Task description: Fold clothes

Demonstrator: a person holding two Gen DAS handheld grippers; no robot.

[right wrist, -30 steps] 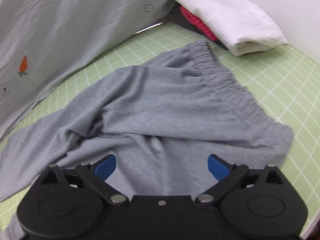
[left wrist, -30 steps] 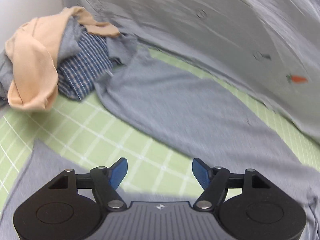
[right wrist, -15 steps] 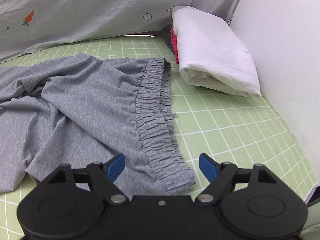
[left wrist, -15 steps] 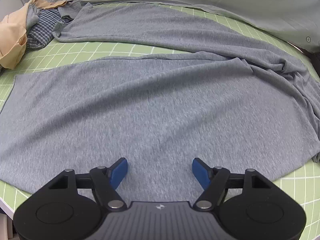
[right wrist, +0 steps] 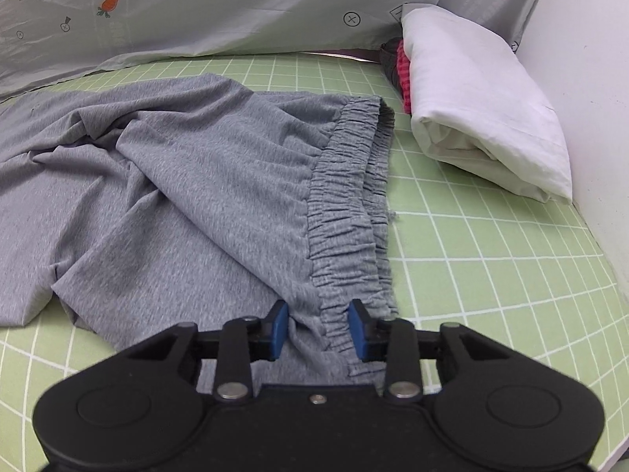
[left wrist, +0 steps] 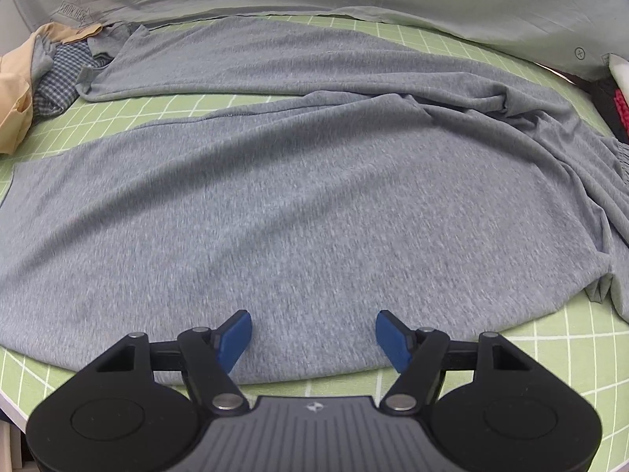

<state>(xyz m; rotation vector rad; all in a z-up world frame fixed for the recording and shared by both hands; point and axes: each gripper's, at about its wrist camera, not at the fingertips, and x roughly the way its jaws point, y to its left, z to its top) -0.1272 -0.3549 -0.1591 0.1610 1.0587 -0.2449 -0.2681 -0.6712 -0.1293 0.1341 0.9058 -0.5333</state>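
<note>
Grey trousers (left wrist: 298,196) lie spread across the green grid mat (left wrist: 582,338), legs running left and the elastic waistband (right wrist: 346,204) at the right. My left gripper (left wrist: 312,338) is open and empty above the near edge of the front leg. My right gripper (right wrist: 319,330) has its jaws partly closed around the near end of the waistband, with cloth between the blue pads; a gap still shows beside each pad.
A heap of unfolded clothes (left wrist: 35,78), tan and blue checked, lies at the far left. A folded white cloth (right wrist: 479,106) on a red and dark item sits at the far right by a white wall. A grey carrot-print sheet (right wrist: 196,11) hangs behind.
My right gripper has moved forward onto the waistband end and its jaws have narrowed around it. My left gripper has shifted slightly over the front leg and stays open.
</note>
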